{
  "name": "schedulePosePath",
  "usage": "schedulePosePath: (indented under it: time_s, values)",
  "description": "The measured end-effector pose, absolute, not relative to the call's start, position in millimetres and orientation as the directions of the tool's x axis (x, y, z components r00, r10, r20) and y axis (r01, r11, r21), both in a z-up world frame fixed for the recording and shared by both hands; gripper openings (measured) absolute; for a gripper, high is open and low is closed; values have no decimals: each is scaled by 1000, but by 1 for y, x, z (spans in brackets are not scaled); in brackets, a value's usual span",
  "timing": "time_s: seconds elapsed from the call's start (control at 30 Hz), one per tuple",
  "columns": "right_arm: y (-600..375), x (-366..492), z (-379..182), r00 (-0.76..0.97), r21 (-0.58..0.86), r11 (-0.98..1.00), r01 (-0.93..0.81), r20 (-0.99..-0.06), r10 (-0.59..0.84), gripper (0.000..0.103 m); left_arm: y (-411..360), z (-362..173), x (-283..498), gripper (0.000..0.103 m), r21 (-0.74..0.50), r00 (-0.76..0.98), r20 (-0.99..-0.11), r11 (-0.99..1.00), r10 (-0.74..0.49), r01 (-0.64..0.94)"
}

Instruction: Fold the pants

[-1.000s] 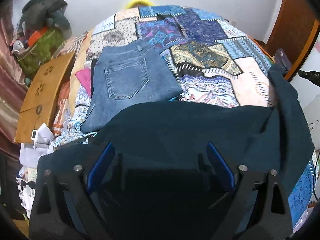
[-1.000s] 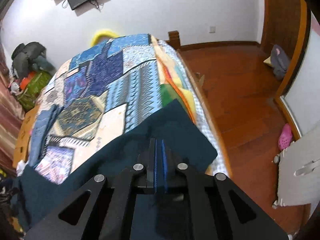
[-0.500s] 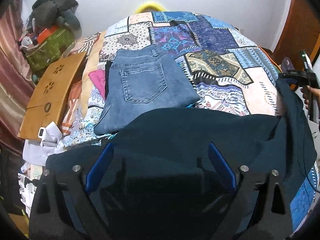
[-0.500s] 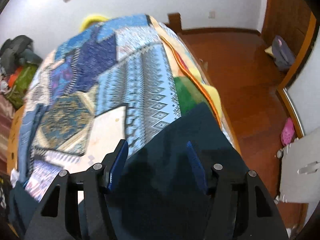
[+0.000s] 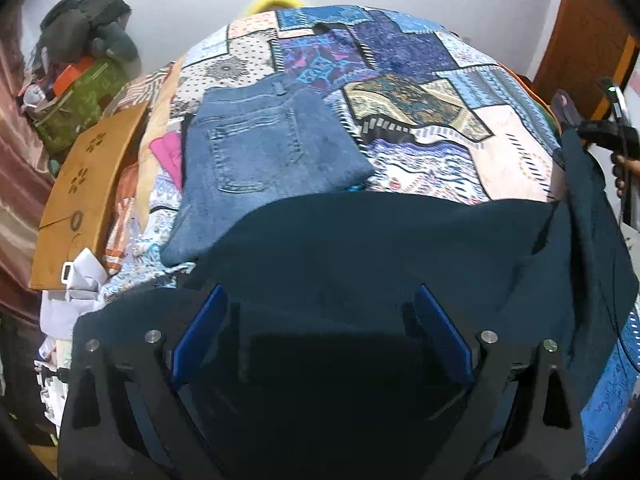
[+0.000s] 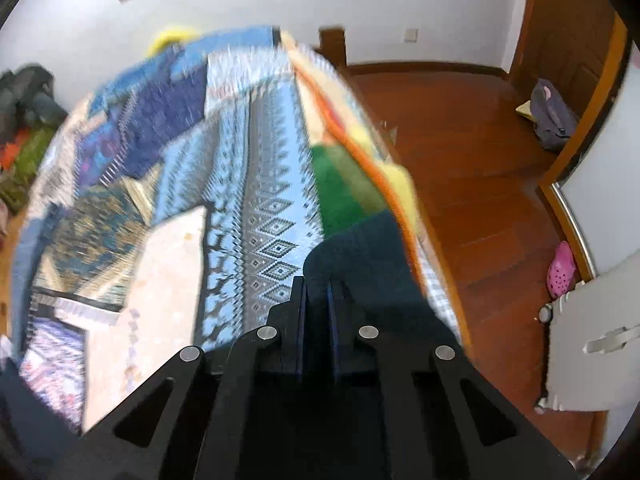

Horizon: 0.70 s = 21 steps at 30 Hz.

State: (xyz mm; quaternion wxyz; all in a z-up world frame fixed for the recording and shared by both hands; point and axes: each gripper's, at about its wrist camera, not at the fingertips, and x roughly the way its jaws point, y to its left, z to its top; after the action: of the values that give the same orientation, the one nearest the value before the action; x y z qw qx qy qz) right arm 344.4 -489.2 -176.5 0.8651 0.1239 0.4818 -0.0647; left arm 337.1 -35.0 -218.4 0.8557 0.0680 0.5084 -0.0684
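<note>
The dark teal pants (image 5: 400, 248) lie spread across the near end of the bed (image 5: 512, 152), one part running toward its right edge, where the cloth rises to my right gripper (image 6: 316, 300). That gripper's fingers stand nearly together with a fold of the teal cloth pinched between them, right at the bed's right edge above the wooden floor (image 6: 480, 168). My left gripper (image 5: 320, 332) is spread wide, blue pads far apart, poised low over the pants near the bed's near left corner and gripping nothing.

I judge I am at the start of a fold: one end taken, the other not yet. Next I must bring my left gripper down on the cloth below it and close, so both ends can be carried over together.

Farther up the bed, toward its left edge, folded blue jeans (image 5: 264, 160) lie beside pink cloth (image 5: 168, 152); their near edge meets the pants.
</note>
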Motion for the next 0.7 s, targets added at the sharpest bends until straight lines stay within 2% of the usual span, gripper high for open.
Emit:
schedulePosePath:
  time_s: [0.27, 0.37, 0.5, 0.7]
  values:
    - [-523, 255, -75, 716, 276, 943, 186, -696, 63, 8, -57, -209, 314, 96, -15, 447, -888, 978, -108, 206]
    - [-524, 223, -56, 749, 263, 951, 161, -661, 56, 8, -65, -209, 305, 96, -28, 435, -892, 975, -125, 223]
    - [-529, 185, -65, 758, 280, 945, 171, -650, 56, 8, -70, -213, 293, 96, -35, 422, -897, 974, -130, 224]
    - [-538, 151, -123, 686, 284, 921, 265, -727, 27, 8, -59, -225, 280, 96, -88, 391, -907, 978, -157, 189]
